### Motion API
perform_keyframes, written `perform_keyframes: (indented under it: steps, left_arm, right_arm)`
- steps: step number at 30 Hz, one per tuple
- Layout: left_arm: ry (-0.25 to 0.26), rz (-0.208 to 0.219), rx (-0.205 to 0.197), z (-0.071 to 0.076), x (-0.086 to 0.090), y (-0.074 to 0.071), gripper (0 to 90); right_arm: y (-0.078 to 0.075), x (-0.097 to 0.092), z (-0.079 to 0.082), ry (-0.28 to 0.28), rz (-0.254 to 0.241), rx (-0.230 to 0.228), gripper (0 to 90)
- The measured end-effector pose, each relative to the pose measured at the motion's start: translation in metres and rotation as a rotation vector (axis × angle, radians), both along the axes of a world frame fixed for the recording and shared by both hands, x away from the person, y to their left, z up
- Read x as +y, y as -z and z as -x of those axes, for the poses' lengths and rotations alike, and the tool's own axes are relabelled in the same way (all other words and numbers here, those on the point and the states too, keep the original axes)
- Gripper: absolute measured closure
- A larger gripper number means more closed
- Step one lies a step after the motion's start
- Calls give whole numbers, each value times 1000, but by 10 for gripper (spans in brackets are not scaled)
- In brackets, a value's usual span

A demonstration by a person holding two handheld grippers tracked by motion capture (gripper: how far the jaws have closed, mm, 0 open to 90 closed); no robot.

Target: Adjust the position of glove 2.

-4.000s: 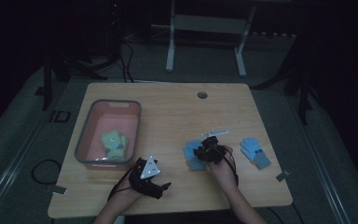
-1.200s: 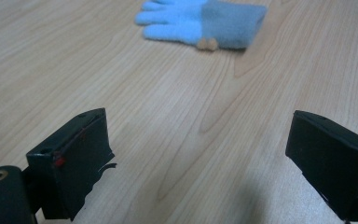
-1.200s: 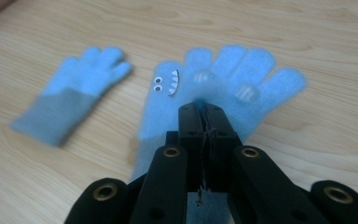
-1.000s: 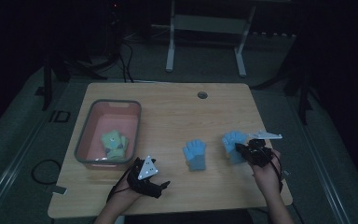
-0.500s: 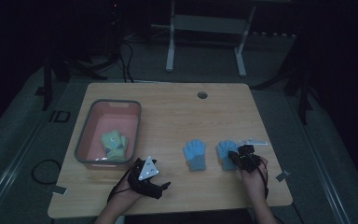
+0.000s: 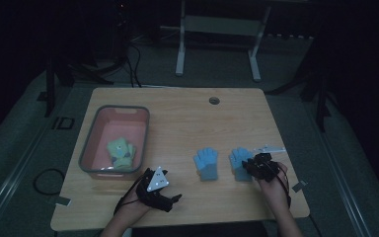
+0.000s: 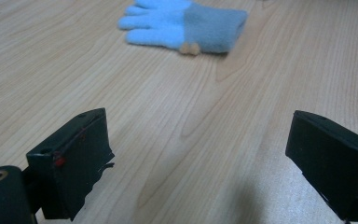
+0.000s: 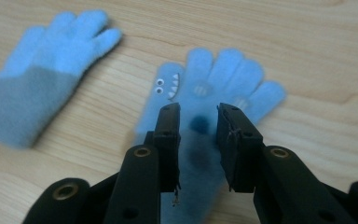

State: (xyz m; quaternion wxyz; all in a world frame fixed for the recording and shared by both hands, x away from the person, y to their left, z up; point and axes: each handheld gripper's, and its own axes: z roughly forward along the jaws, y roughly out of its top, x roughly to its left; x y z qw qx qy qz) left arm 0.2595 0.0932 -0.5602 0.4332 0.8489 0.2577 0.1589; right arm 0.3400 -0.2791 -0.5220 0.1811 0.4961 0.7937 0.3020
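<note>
The pink bin (image 6: 94, 129) holds a green glove (image 6: 121, 152); the right gripper (image 8: 198, 116), jaws just opened narrowly, hovers over a blue glove (image 8: 223, 77) (toothy face); the left gripper (image 7: 198, 154) gapes wide.

Count at the table: two blue gloves lying flat on the wood, one under the right gripper's (image 6: 252, 166) jaws, the glove with the face (image 8: 205, 93), and one beside them, the plain glove (image 6: 206, 163), which also lies ahead of the left gripper's (image 6: 170, 200) jaws. One pink bin (image 6: 94, 154), off to the side of the left jaws, holding one green bundle (image 6: 121, 152). Two grippers, two hands.
</note>
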Motion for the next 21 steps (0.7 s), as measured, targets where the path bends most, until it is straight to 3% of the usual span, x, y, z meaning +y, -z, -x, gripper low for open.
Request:
perform_keyframes:
  steps: [3, 4, 13, 19, 21]
  left_arm:
    - [0, 0, 3, 0, 0, 0, 66]
    - [-7, -2, 6, -1, 0, 1, 66]
    - [-20, -6, 7, -1, 1, 1, 66]
    - [-19, 7, 7, -2, 3, 0, 66]
    - [-17, 5, 7, -2, 3, 0, 66]
  right_arm:
    - [-2, -4, -3, -43, 25, -15, 674]
    - [-6, -14, -8, -118, 16, -25, 672]
    - [-19, -31, -19, -324, -8, -45, 637]
    - [-12, -26, -26, -369, 4, -17, 633]
    - [-1, -23, -30, -374, 9, 4, 623]
